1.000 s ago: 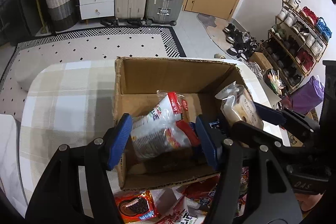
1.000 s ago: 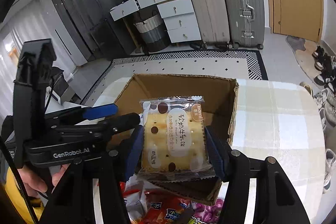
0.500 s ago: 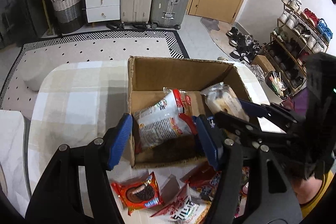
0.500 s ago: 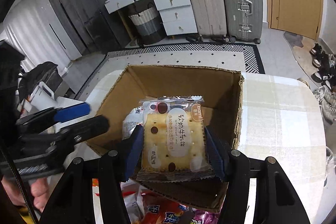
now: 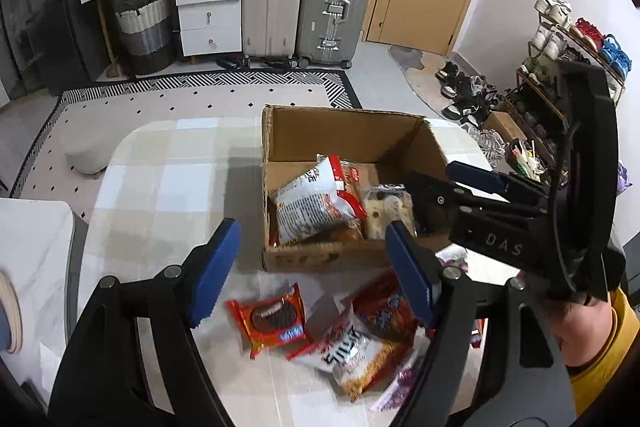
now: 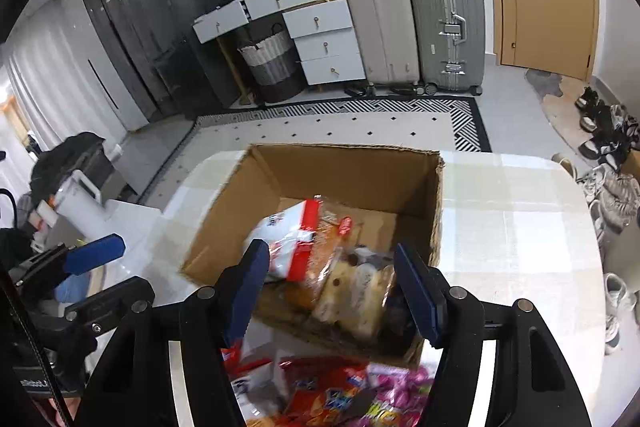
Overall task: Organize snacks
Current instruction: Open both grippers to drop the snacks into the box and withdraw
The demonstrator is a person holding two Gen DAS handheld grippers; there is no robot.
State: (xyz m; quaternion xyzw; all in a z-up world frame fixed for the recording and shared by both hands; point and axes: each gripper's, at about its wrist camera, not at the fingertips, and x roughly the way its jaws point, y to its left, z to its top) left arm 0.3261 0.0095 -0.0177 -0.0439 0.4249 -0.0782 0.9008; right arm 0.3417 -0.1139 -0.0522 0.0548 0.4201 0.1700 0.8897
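Observation:
An open cardboard box (image 5: 344, 131) (image 6: 344, 151) stands on the checked tablecloth. A white-and-red snack bag (image 5: 316, 203) (image 6: 288, 243) lies inside it, beside a clear cracker packet (image 5: 386, 211) (image 6: 356, 291) that looks blurred in the right wrist view. My left gripper (image 5: 312, 271) (image 6: 108, 273) hangs in front of the box's near-left corner, jaws opening, nothing between them. My right gripper (image 6: 334, 285) (image 5: 432, 175) is over the box's near-right part, jaws opening. The cracker packet lies loose below its pads.
Loose snacks lie on the table before the box: a red cookie pack (image 5: 272, 319), a white-and-red pack (image 5: 356, 351), and red and pink packs (image 6: 332, 391). A white side surface (image 5: 28, 247) adjoins the table's left. Suitcases, drawers and a shoe rack stand beyond.
The left gripper let go of the white-and-red bag, which now lies in the box, and drew back and up. The right gripper released the cracker packet, which dropped into the box.

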